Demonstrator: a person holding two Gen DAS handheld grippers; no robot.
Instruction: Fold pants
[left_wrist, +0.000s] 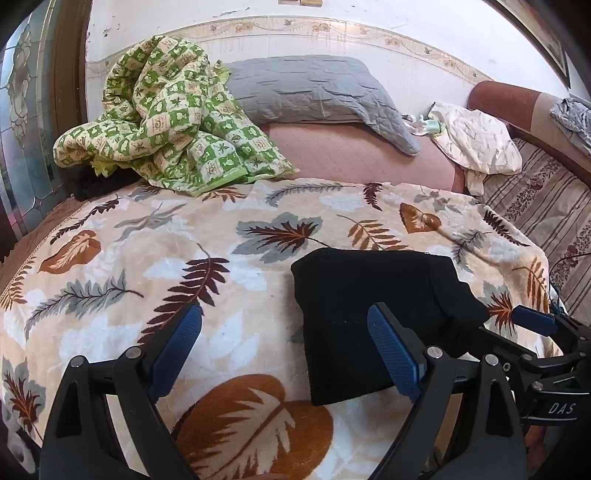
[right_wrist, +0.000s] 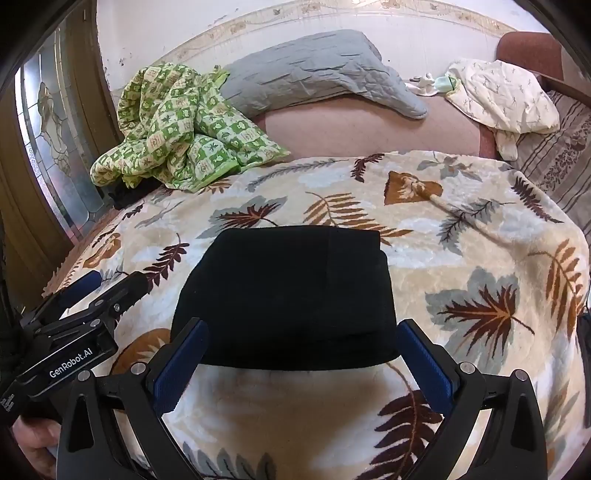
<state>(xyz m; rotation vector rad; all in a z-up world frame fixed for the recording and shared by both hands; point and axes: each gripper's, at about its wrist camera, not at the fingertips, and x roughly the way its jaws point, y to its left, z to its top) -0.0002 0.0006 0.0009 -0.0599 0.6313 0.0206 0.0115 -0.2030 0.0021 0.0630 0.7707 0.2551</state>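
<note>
The pants (right_wrist: 284, 295) lie folded into a compact black block on the leaf-print blanket (right_wrist: 461, 258), towards its near edge and roughly midway between its left and right sides. The fold's rounded edge faces the right gripper (right_wrist: 304, 363), and a layered edge shows at the block's far right corner.

The right gripper has its jaws spread wide, about as wide as the folded block. The blue pads (right_wrist: 181, 365) stand on either side of the near edge of the pants, holding nothing; whether they brush the cloth cannot be told.

The left gripper (left_wrist: 291, 354) is to the left of the pants, jaws also wide apart and empty. Its right pad (left_wrist: 395, 354) appears over the near left part of the black cloth, its left pad over bare blanket.

Beyond the blanket's far edge lie a green checked quilt (left_wrist: 166, 122) at the far left, a grey pillow (left_wrist: 314, 88) against the wall, and a cream cloth (left_wrist: 476, 136) at the far right.
</note>
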